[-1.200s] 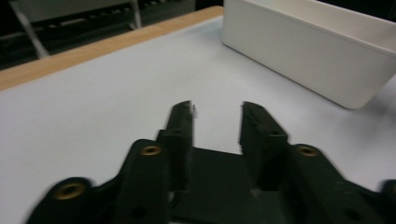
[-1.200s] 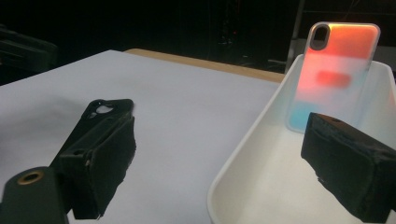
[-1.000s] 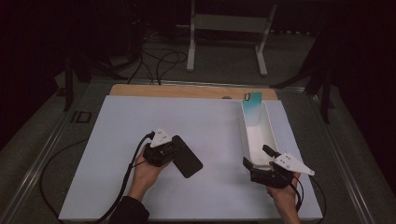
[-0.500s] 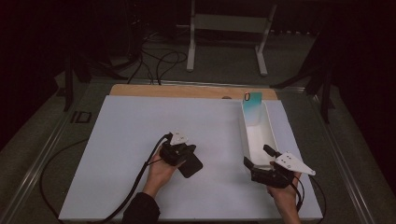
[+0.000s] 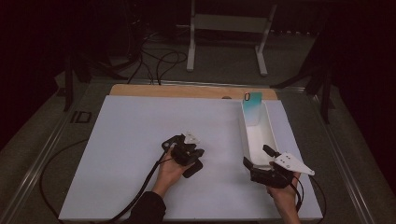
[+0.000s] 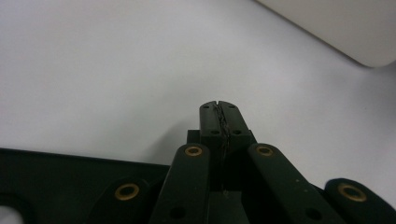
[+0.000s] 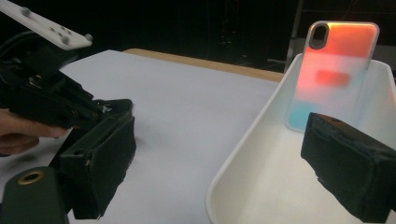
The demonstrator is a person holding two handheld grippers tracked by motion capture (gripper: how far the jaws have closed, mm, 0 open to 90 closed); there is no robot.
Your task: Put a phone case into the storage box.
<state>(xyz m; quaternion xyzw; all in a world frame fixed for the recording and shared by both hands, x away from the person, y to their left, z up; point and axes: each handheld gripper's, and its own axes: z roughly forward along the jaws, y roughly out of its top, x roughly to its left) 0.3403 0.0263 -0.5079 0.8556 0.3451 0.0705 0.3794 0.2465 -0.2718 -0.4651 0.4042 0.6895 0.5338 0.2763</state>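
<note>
My left gripper (image 5: 194, 157) is low over the white mat (image 5: 121, 154), near its middle. Its two jaws meet tip to tip (image 6: 219, 116) and are shut, with nothing visible between them. A flat black phone-like slab (image 5: 194, 169) lies under and beside it, its edge (image 6: 70, 175) showing below the jaws. My right gripper (image 5: 256, 156) stands open across the near end of a long white tray (image 5: 270, 135), with one pad (image 7: 109, 158) outside and the other pad (image 7: 350, 172) inside. A colour-fading phone case (image 7: 336, 74) leans upright at the tray's far end (image 5: 252, 108).
A wooden strip (image 5: 187, 91) borders the mat's far edge. Cables (image 5: 159, 60) and a white stand (image 5: 224, 28) sit on the floor beyond. The left gripper's grey plate (image 7: 46, 28) shows close to the right gripper's left jaw. The left gripper's cable (image 5: 144, 182) trails back over the mat.
My left gripper has moved right and lower, ending over the black slab's upper part. The right gripper and the tray have stayed put.
</note>
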